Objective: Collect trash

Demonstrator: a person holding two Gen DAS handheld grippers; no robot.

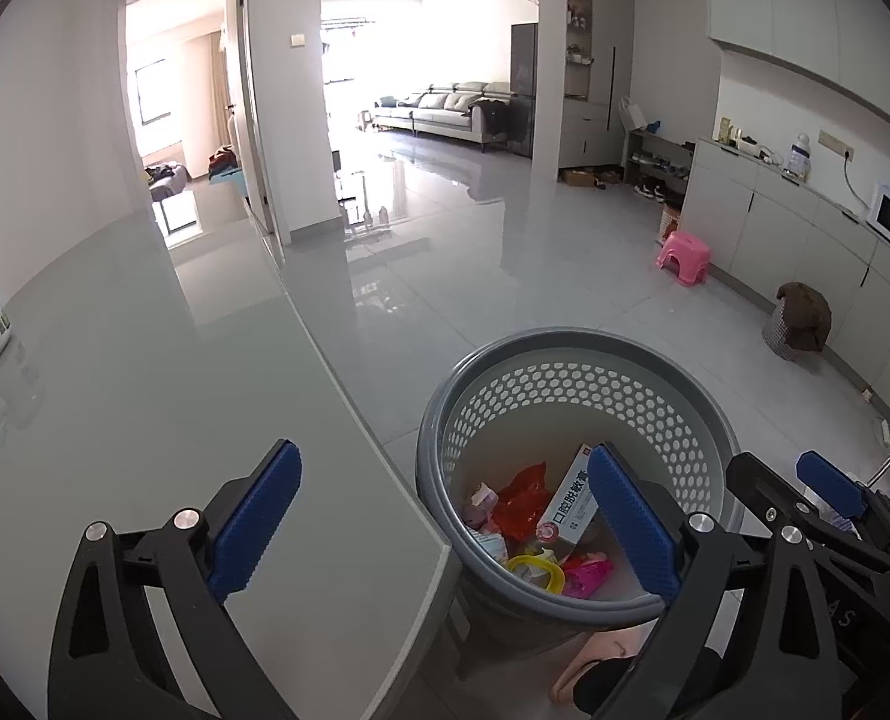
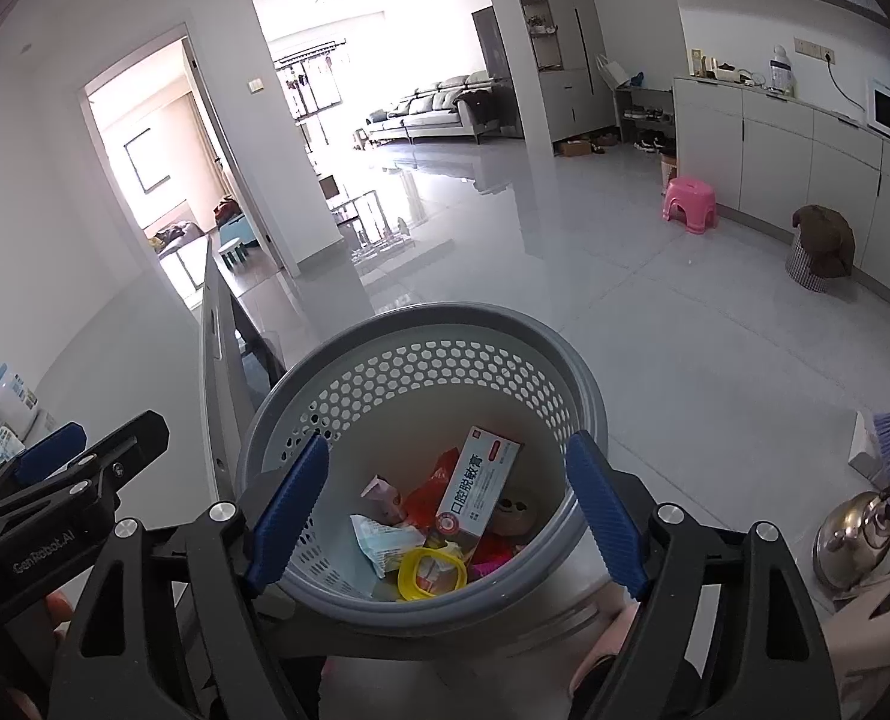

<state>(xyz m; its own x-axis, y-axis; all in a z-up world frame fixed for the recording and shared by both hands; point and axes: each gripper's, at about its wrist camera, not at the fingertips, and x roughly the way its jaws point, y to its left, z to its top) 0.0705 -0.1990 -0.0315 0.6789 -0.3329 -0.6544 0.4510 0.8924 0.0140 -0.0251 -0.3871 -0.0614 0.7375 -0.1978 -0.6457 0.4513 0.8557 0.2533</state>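
A: Where does the trash sit relative to the two tools?

B: It all lies in the round grey perforated plastic bin on the floor, just beside the edge of the glossy grey desk. The right gripper hangs over the bin mouth, its jaws spread with nothing between them. The left gripper straddles the desk edge and the bin rim, jaws spread wide and also empty.

A: And inside?

B: A white and blue cardboard medicine box leans with its long axis tilted up toward the far wall, beside a yellow plastic ring. The desk looks bare of trash, though its near-left corner is poorly seen.
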